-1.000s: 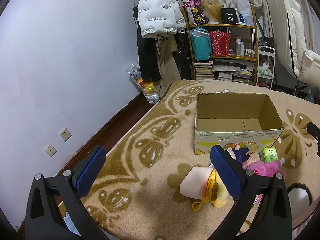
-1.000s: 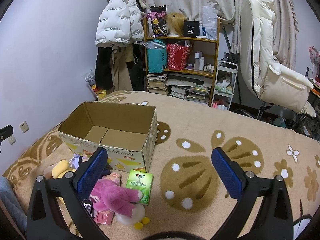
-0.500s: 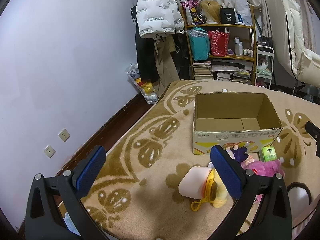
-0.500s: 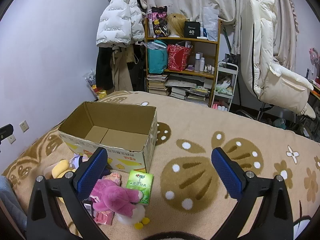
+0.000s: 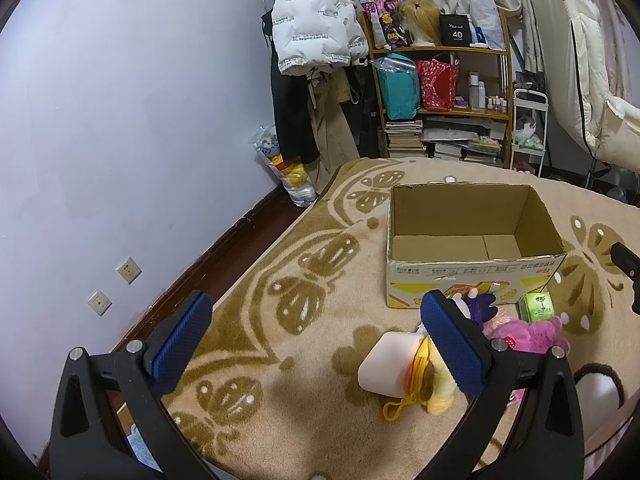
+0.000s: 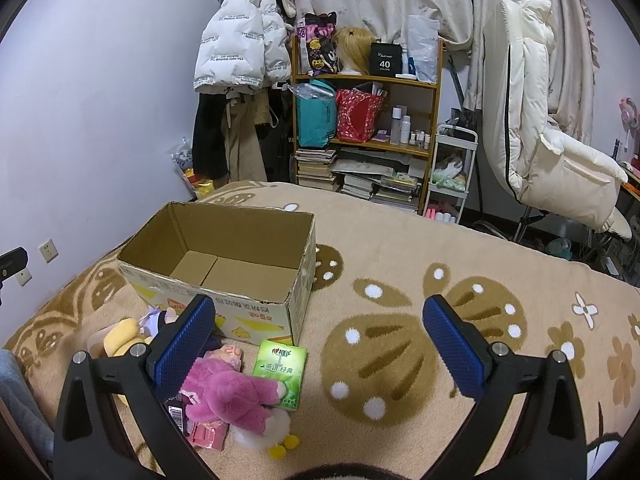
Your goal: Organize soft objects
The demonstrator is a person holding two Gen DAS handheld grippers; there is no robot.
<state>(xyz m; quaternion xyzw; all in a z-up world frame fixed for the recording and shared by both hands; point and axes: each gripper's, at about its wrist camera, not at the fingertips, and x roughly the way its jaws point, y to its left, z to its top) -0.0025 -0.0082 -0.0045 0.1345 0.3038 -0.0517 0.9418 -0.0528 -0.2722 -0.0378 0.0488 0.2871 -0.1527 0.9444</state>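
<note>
Left wrist view: left claw [image 5: 316, 336] wide open, nothing between the blue pads [image 5: 182, 342], hovering over the patterned carpet [image 5: 304, 280]. Landmark is the open cardboard box [image 5: 472, 276], upright, no toys inside. Soft objects sit on the carpet on the near side of the box: white-and-yellow plush [image 5: 400, 372] with a yellow cord loop, furthest from the box; purple plush [image 5: 482, 306] right against the box's front wall; pink plush [image 5: 528, 334] just in front of it; green tissue pack [image 5: 538, 306] near the box's front right corner. Right wrist view: right claw [image 6: 318, 336] also wide open and holding nothing, above bare carpet [image 6: 400, 248] to the right of the box [image 6: 256, 304]. Same pile in front of the box: pink plush [image 6: 232, 392] lying partly against the green tissue pack [image 6: 282, 368], yellow plush [image 6: 122, 334] toward the box's left end, purple one [image 6: 160, 318] mostly hidden behind the left pad [image 6: 182, 342]. White fluffy item with yellow feet [image 6: 266, 432] nearest the camera. Bookshelf [image 6: 368, 128] well behind the box.
</note>
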